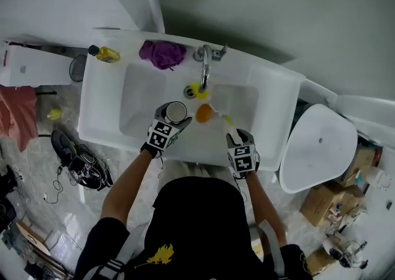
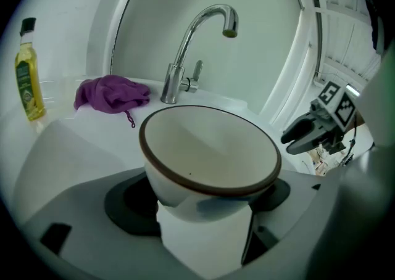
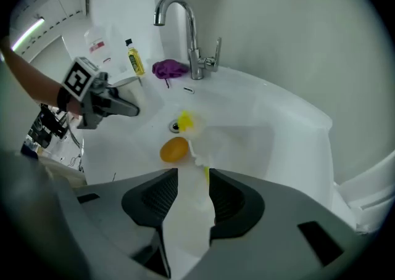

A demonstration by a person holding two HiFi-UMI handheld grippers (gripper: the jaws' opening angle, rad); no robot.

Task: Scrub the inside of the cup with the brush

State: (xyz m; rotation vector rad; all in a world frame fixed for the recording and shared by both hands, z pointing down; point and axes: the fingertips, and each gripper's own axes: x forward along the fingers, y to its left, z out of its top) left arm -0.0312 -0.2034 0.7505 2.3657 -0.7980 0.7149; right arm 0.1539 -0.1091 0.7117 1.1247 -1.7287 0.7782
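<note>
White round cup with a thin brown rim [image 2: 210, 149] sits clamped in the left gripper [image 1: 168, 118], whose dark fingers [image 2: 123, 201] press on its lower wall from both sides. It is held over the left part of the basin of a white rectangular sink [image 1: 99, 106], tilted so that its mouth opens up and towards the gripper's camera; the pale inside shows a tiny dark speck. Just to its right, down in the basin, lies a brush with an orange rounded head and a white and yellow handle [image 1: 204, 113], head towards the cup but apart from it. The handle runs towards the right gripper [image 1: 237, 137], which points steeply down into the basin. Its ribbed black fingers [image 3: 157, 195] stand wide apart, with the end of the handle between them and neither pad pressing on it. Beyond the brush head, a small yellow object [image 1: 200, 90] lies beside the round metal drain [image 1: 189, 92]. A curved chrome tap [image 1: 205, 66] rises at the middle of the sink's back surface. Left of the tap on that surface lies a crumpled purple cloth [image 1: 162, 53], and further left a clear bottle of yellow liquid with a black cap [image 1: 106, 54] lies near the corner. On the marbled floor left of the sink there is a pair of dark shoes [image 1: 80, 158].
</note>
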